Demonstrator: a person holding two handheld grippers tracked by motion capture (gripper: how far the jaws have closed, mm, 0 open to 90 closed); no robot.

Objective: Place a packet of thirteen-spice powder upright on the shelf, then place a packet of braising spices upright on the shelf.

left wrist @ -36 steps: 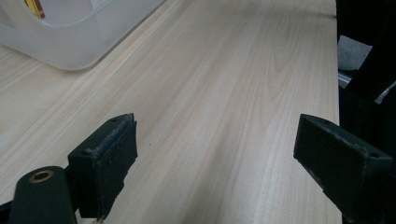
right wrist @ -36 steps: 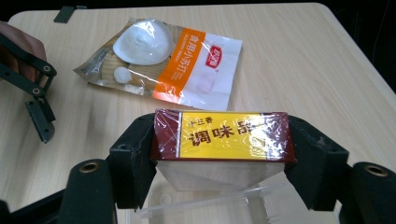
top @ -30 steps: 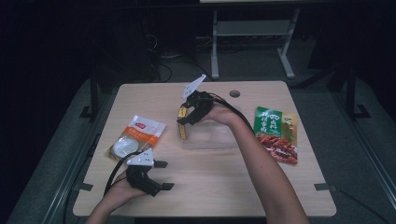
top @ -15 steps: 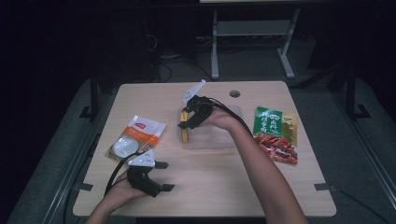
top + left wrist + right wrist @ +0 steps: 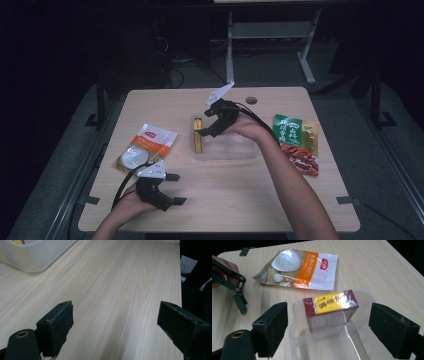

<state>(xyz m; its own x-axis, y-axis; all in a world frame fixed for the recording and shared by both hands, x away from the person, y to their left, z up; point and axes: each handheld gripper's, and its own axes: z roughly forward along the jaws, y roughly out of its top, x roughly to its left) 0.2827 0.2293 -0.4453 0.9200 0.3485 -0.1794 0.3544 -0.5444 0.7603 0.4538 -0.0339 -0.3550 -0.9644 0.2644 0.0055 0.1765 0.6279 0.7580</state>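
A yellow and maroon box (image 5: 198, 135) stands on edge in the left end of a clear plastic container (image 5: 235, 150) at the table's middle. My right gripper (image 5: 207, 131) hovers just right of the box. Its jaws have just been opening and stand wide, off the box. In the right gripper view the box (image 5: 329, 306) sits between and beyond the open right gripper (image 5: 328, 330), inside the container (image 5: 364, 293), touching neither pad. My left gripper (image 5: 176, 189) rests open near the front left edge. The left gripper view shows the left gripper (image 5: 115, 327) with bare wood between its jaws.
An orange and white pouch (image 5: 147, 147) lies left of the container, close to the left hand. A green snack pack (image 5: 295, 131) and a red one (image 5: 302, 161) lie at the right. A cable hole (image 5: 251, 100) sits at the table's back.
The right gripper lowered the box into the container's left end, opened its jaws off it and drew back slightly to the right. The left gripper stayed put.
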